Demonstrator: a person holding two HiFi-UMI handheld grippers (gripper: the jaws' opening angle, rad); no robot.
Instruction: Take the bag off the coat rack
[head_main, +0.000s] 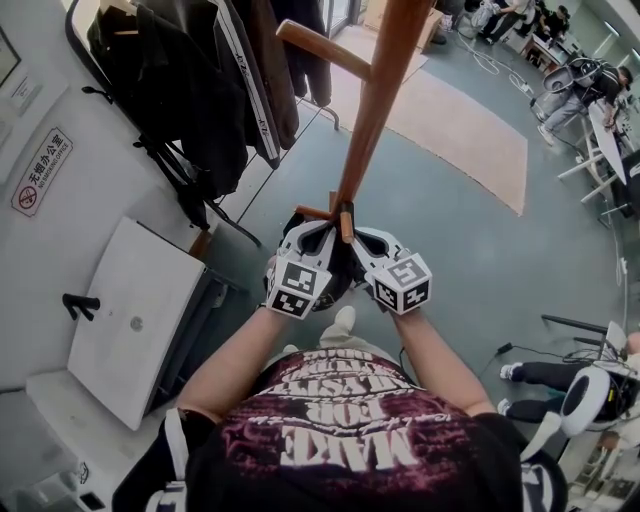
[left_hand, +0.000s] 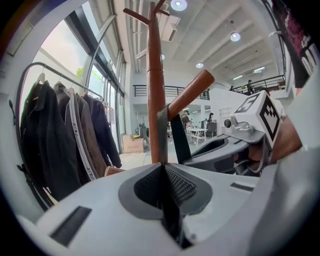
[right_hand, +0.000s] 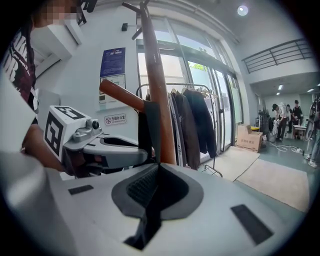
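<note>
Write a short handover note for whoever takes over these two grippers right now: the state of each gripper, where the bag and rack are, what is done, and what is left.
Left gripper: shut on the bag strap, just below the peg.
Right gripper: shut on the bag strap too, close beside the left one.
Bag: hangs below both grippers against the coat rack. Its strap is looped over the low, upward-slanting peg.
Done: both grips are on the strap.
Left: lift the strap up along the peg and off its end, then bring the bag clear of the rack.
</note>
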